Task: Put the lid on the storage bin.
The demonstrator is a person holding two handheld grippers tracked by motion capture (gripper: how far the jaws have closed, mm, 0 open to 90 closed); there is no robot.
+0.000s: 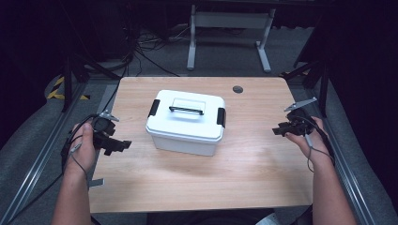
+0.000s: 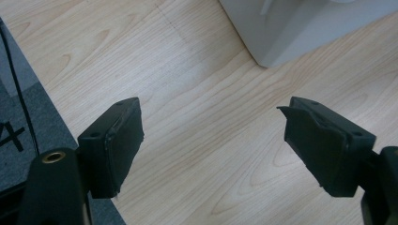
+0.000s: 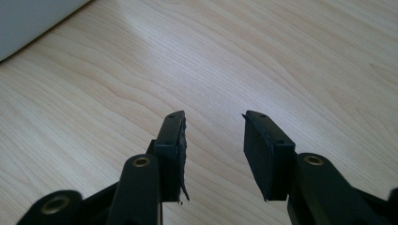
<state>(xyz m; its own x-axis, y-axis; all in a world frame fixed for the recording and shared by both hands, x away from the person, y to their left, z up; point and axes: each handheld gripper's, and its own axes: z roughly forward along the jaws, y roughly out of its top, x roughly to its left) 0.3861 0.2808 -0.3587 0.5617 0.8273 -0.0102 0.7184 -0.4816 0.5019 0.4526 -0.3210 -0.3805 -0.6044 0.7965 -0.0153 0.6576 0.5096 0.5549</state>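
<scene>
A white box [image 1: 187, 123] with a black handle [image 1: 186, 110] and two black side latches sat shut near the middle of a wooden table [image 1: 244, 173], while a person held one gripper on either side of it, both well apart from it. The left gripper [image 1: 123, 146] hovered near the table's left edge, its jaws spread wide over bare wood with nothing between them; in the left gripper view a lower corner of the box [image 2: 281, 28] lay ahead and to the right. The right gripper [image 1: 277, 131] hung near the table's right edge, its jaws parted more narrowly and likewise empty, with a sliver of the box [image 3: 33, 21] at the upper left of the right gripper view. The step in hand appeared to be the approach to the box, most likely to its left latch [image 1: 153, 108] and right latch [image 1: 221, 117]. To do it well, each gripper would probably need to come in level and square to its own latch, jaws opened enough to span the tab, so that the box is not pushed sideways. Working both sides evenly should keep the lid from binding.
</scene>
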